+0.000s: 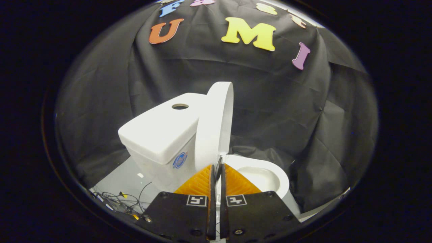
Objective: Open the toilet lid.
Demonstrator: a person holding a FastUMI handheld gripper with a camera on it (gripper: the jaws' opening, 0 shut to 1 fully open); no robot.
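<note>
Standing lid [216, 125]: raised upright against the tank [162, 131], bowl [263, 177] exposed beyond the fingers.
Handling: probably rigid, smooth, light plastic, slippery; hinge-bound.
Hold: its thin free rim.
Tool [218, 168]: fingers nearly pressed together at the lid's lower edge; whether they pinch it, I cannot tell.

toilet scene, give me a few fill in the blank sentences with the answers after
1. The toilet lid stands ____, leaning against the tank.
2. The tank's top has a round ____ in it.
3. The gripper fingers are nearly ____, with a narrow gap between them.
4. Just beyond the fingers lies the open ____ of the toilet.

Missing words: upright; hole; shut; bowl
</note>
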